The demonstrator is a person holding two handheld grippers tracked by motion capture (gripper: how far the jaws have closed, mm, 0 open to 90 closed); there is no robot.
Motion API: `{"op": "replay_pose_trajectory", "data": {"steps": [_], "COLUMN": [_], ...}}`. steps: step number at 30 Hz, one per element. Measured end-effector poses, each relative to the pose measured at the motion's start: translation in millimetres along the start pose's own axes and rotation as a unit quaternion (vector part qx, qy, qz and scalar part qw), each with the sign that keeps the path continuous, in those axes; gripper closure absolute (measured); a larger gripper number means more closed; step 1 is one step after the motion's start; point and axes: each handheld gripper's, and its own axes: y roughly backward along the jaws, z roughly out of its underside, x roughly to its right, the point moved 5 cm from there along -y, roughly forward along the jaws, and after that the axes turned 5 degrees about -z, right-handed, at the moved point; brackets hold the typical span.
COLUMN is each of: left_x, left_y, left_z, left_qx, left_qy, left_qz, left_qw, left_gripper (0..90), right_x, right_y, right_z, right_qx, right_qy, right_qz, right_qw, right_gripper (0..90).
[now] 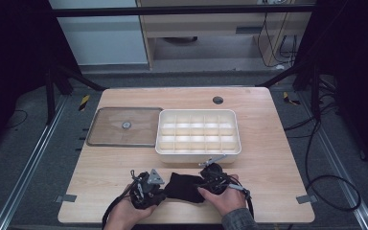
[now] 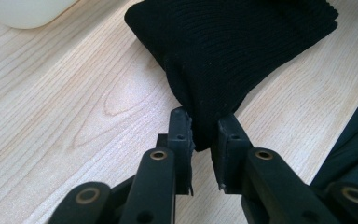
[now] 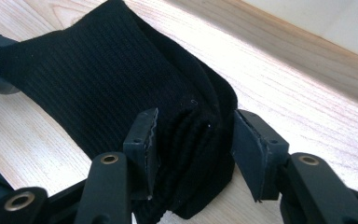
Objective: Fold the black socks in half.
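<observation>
A: High view, items left to right. Item one?

B: Clear lid, flat on the wooden table, far left, a small round knob at its centre.

A: Item two?

B: White divided tray, just beside the lid, its compartments in rows. It sits beyond my hands.

A: Item three?

B: Black knitted cloth, folded, lying on the table near the front edge, between my two grippers and close in front of the tray.

A: Your left gripper?

B: My left gripper is at the cloth's left end. In the left gripper view its jaws are clamped on a pinched corner of the cloth, pads pressing the knit from both sides.

A: Your right gripper?

B: My right gripper is at the cloth's right end. In the right gripper view the folded edge stands between its jaws; the left pad touches the folds, the right pad looks just clear of them, so I count it as not gripping.
</observation>
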Motion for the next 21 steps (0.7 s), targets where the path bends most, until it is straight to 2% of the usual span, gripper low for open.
{"op": "replay_pose_trajectory", "data": {"steps": [4, 16, 21], "left_x": [-2.2, -1.7, -2.5], "left_y": [-1.0, 0.1, -0.2], "left_z": [-0.7, 2.0, 3.5], "left_qx": [0.001, 0.002, 0.003], "left_qy": [0.009, 0.004, 0.009], "left_qz": [0.004, 0.014, 0.019], "left_qw": [1.0000, 0.9999, 0.9998], "left_gripper": [82.5, 85.1, 85.4], "right_x": [-0.6, -1.7, -2.3], "right_y": [1.5, 3.1, 3.6], "right_z": [2.8, 5.1, 8.7], "right_qx": [0.001, -0.001, 0.002], "right_qy": [-0.002, 0.003, 0.008], "right_qz": [-0.004, -0.010, -0.011], "right_qw": [1.0000, 0.9999, 0.9999], "right_gripper": [49.9, 47.6, 46.0]}}
